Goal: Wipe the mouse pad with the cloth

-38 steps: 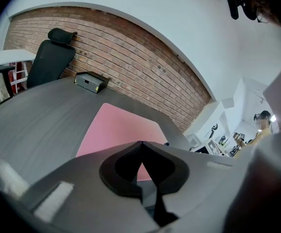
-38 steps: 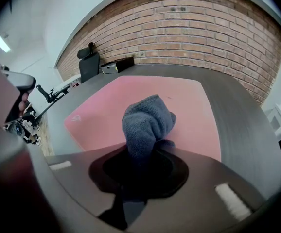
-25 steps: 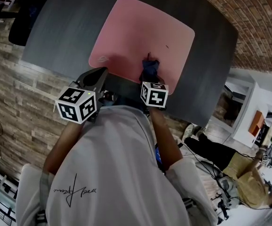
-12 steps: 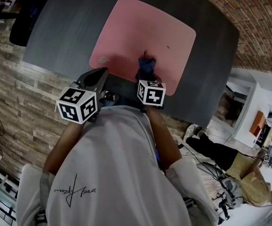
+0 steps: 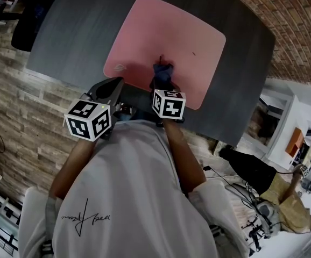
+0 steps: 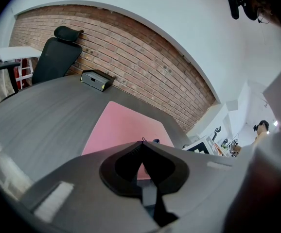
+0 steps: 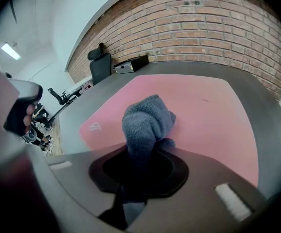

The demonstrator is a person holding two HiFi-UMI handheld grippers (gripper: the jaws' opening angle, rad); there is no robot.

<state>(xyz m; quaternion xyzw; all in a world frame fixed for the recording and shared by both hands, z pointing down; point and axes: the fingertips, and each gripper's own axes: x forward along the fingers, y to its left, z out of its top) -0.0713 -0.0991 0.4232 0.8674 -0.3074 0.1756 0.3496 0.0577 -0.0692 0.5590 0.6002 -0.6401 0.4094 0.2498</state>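
Left gripper (image 5: 118,81): hangs over the near edge of the dark grey wooden table (image 5: 75,36), just left of the pad's near corner; in its own view (image 6: 142,141) shows jaw tips meeting, nothing between; shows too a small grey box (image 6: 96,79) by the brick wall, beyond the head view's frame. Rounded pink rectangular mouse pad (image 5: 166,36): lies flat mid-table; carries a pale logo and one dark speck. Right gripper (image 5: 163,80): clamps the bunched blue-grey terry cloth (image 5: 163,70), touching the pad's near edge; appears up close as a fuzzy folded wad (image 7: 145,123).
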